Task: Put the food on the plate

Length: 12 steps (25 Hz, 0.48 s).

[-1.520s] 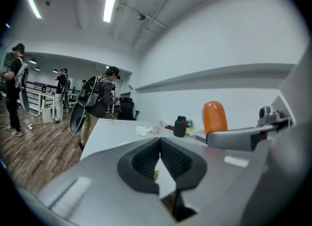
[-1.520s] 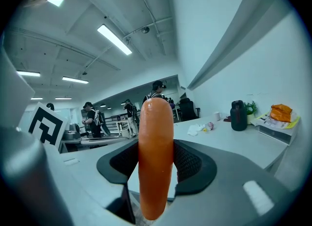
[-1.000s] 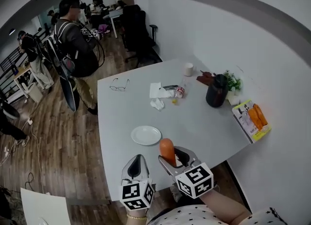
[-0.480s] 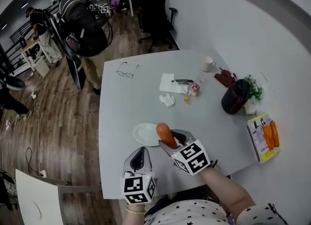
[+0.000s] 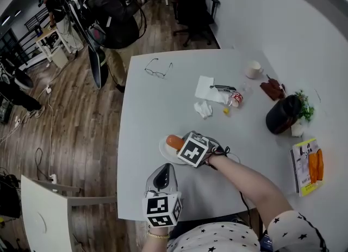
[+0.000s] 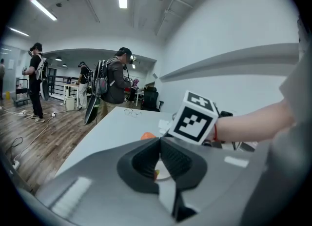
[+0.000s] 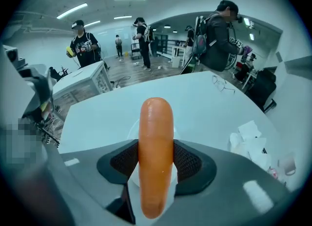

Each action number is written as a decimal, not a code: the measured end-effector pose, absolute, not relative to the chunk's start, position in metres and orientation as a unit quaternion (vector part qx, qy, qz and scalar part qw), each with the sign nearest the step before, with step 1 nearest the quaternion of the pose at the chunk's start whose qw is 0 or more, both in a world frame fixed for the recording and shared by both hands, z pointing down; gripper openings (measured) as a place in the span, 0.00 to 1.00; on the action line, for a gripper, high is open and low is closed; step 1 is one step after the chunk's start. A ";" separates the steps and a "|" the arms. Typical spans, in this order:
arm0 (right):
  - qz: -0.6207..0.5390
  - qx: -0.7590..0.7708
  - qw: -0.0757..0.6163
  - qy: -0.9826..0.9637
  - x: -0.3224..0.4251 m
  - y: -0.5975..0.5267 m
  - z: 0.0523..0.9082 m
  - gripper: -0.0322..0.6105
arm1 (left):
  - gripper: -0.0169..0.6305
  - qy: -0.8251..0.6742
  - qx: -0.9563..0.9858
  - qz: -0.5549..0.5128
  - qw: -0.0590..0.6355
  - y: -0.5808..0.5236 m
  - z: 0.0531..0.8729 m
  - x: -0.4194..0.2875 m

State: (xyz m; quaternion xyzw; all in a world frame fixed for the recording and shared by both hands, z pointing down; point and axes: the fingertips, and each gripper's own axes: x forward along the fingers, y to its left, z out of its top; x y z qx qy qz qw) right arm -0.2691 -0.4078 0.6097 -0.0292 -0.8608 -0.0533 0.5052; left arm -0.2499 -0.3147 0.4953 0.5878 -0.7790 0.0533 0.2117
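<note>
An orange sausage (image 7: 156,142) stands upright between the pads of my right gripper (image 7: 156,154), which is shut on it. In the head view the sausage (image 5: 173,141) and right gripper (image 5: 182,143) hang over the small white plate (image 5: 165,153) near the table's front left; the plate's rim (image 7: 132,128) shows just under the sausage. My left gripper (image 5: 163,171) waits at the table's near edge, below the plate, shut with nothing in it. In its own view the left gripper (image 6: 159,153) points at the right gripper's marker cube (image 6: 199,118) and the sausage tip (image 6: 147,135).
On the grey table (image 5: 157,109) lie glasses (image 5: 157,72), white napkins (image 5: 209,88), a crumpled tissue (image 5: 203,109), a small can (image 5: 235,99), a cup (image 5: 253,70), a black pot with a plant (image 5: 283,115) and a book (image 5: 308,161). People stand on the wood floor (image 5: 70,115) at the left.
My right gripper carried the sausage forward and to the left, from the table's near edge to over the plate. The left gripper stayed near the edge.
</note>
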 end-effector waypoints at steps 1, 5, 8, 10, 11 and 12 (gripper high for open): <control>-0.052 -0.036 0.516 -0.854 -0.275 -0.407 0.616 0.39 | 0.04 -0.780 0.585 0.053 0.213 -0.315 0.496 -0.251; -0.039 -0.048 0.549 -0.834 -0.291 -0.405 0.637 0.39 | 0.04 -0.784 0.579 0.053 0.217 -0.317 0.499 -0.253; -0.041 -0.049 0.573 -0.817 -0.292 -0.406 0.654 0.39 | 0.04 -0.786 0.576 0.055 0.219 -0.317 0.500 -0.254; -0.046 -0.048 0.584 -0.809 -0.291 -0.406 0.662 0.39 | 0.04 -0.787 0.575 0.055 0.219 -0.317 0.500 -0.255; -0.049 -0.048 0.586 -0.807 -0.290 -0.406 0.665 0.39 | 0.04 -0.787 0.575 0.056 0.219 -0.317 0.500 -0.255; -0.052 -0.047 0.586 -0.807 -0.289 -0.405 0.668 0.39 | 0.04 -0.787 0.575 0.057 0.218 -0.317 0.500 -0.255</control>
